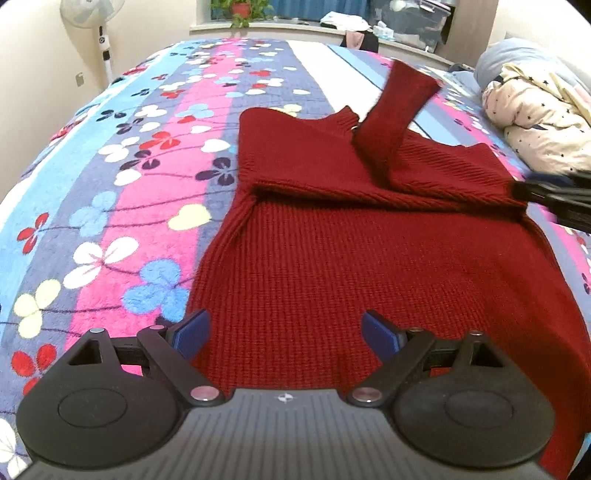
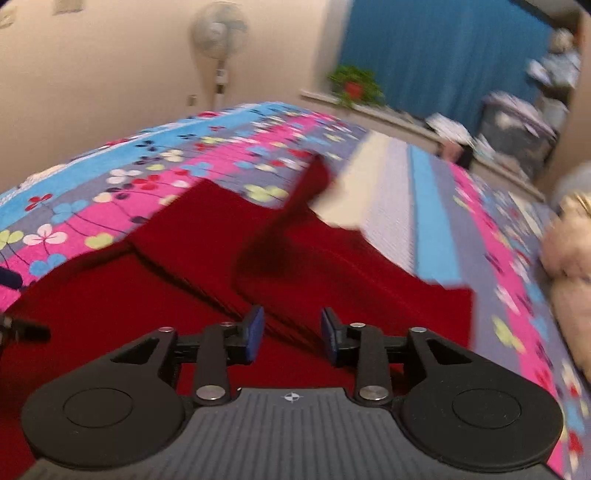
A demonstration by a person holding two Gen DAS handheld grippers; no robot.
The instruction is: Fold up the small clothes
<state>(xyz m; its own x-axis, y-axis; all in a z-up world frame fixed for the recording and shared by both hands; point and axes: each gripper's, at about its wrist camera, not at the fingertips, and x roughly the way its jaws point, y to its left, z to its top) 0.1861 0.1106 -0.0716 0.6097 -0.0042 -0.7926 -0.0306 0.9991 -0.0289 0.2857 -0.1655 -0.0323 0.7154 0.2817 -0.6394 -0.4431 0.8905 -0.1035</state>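
- Bedroom setting: flower-print blanket (image 1: 122, 192) covers the bed; a pedestal fan (image 1: 92, 14) stands at the far wall and a rolled quilt (image 1: 543, 122) lies along the right edge.
- Red knit sweater (image 1: 332, 236) lies spread on the blanket, one side already folded inward. Its sleeve (image 1: 399, 114) crosses the chest with the cuff lifted and blurred, apparently mid-fall.
- My left gripper (image 1: 284, 332) hovers over the hem, jaws spread wide, nothing between them.
- My right gripper (image 2: 291, 332) is part-open above the folded shoulder, pads clear of the knit. Its view is heavily blurred.
- Judgement: the sleeve fold is the step in hand. To do it well, I should let the sleeve settle flat, then straighten it inside the body outline before any hem fold.
- Clearance: ample open blanket to the left and beyond; the quilt crowds the right, so I would work leftward.
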